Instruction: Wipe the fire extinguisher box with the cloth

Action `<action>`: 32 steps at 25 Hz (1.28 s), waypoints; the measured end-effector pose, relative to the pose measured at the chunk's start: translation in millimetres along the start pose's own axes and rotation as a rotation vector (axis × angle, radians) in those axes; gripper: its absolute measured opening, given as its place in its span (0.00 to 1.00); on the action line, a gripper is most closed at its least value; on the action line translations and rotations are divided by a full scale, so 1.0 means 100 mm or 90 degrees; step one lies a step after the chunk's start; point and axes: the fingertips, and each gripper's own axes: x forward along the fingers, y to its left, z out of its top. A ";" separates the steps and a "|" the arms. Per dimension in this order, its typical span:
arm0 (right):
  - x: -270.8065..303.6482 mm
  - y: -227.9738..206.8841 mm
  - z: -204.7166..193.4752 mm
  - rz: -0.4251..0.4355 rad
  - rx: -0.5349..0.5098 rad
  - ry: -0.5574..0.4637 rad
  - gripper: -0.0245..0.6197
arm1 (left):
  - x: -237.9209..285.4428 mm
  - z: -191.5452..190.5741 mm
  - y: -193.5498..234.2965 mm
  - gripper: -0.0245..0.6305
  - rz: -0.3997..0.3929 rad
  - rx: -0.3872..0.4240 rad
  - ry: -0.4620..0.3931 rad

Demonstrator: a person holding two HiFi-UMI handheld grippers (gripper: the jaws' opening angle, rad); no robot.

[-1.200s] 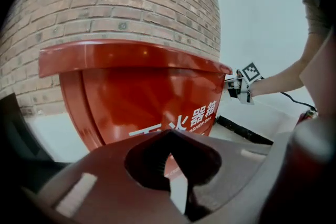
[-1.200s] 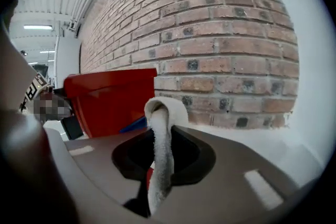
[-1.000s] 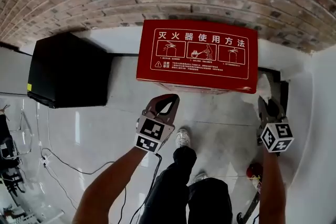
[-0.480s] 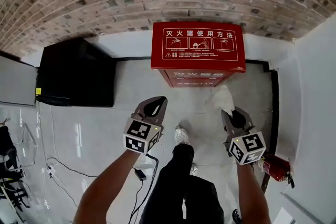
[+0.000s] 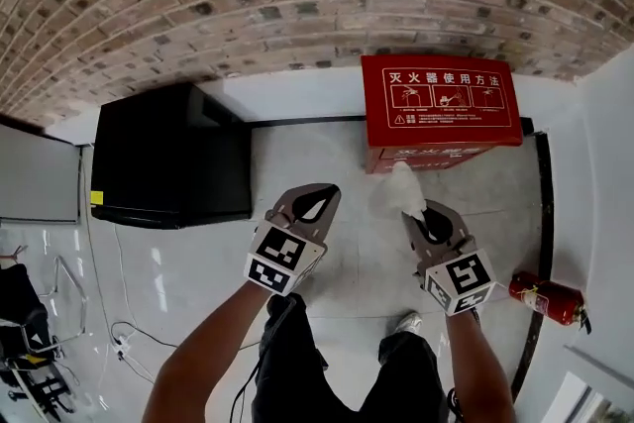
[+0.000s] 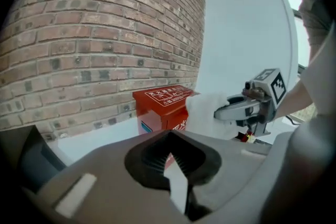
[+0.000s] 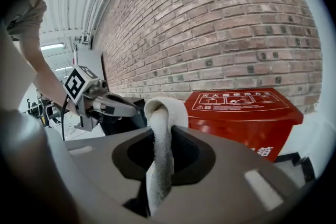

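Observation:
The red fire extinguisher box (image 5: 441,109) stands on the floor against the brick wall, at the upper right of the head view; it also shows in the left gripper view as the box (image 6: 163,99) and in the right gripper view as the box (image 7: 247,107). My right gripper (image 5: 417,211) hovers just in front of it, apart from it, shut on a white cloth (image 5: 401,192) that sticks up past its tips. The cloth (image 7: 160,149) runs between the jaws. My left gripper (image 5: 325,192) is held beside it to the left, shut and empty (image 6: 169,135).
A black cabinet (image 5: 168,154) sits against the wall to the left of the box. A red fire extinguisher (image 5: 545,298) lies on the floor at the right near a white wall. Cables (image 5: 124,337) trail over the glossy floor at the lower left. The person's legs are below.
The box has shrunk and slid to the right in the head view. Both grippers have pulled back from it; the right one, with the cloth, moved left from beside the box.

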 end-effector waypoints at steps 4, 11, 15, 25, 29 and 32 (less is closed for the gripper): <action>0.58 0.31 0.02 -0.028 0.009 0.005 0.15 | -0.07 0.02 0.31 0.16 -0.107 0.006 -0.019; 1.10 0.41 0.04 -0.086 -0.001 0.014 0.15 | 0.11 -0.02 0.48 0.34 -0.242 0.027 -0.013; 1.23 0.31 -0.16 -0.125 0.024 -0.006 0.15 | 0.34 -0.05 0.44 0.36 -0.290 0.012 -0.011; 1.61 0.02 -0.53 -0.202 -0.038 -0.119 0.15 | 1.04 -0.32 0.45 0.40 -0.437 0.083 -0.025; 1.66 -0.17 -0.52 -0.264 -0.050 -0.148 0.15 | 1.21 -0.23 0.37 0.36 -0.453 0.155 -0.064; 1.70 -0.25 -0.51 -0.297 -0.060 -0.138 0.15 | 1.24 -0.19 0.34 0.30 -0.439 0.199 -0.097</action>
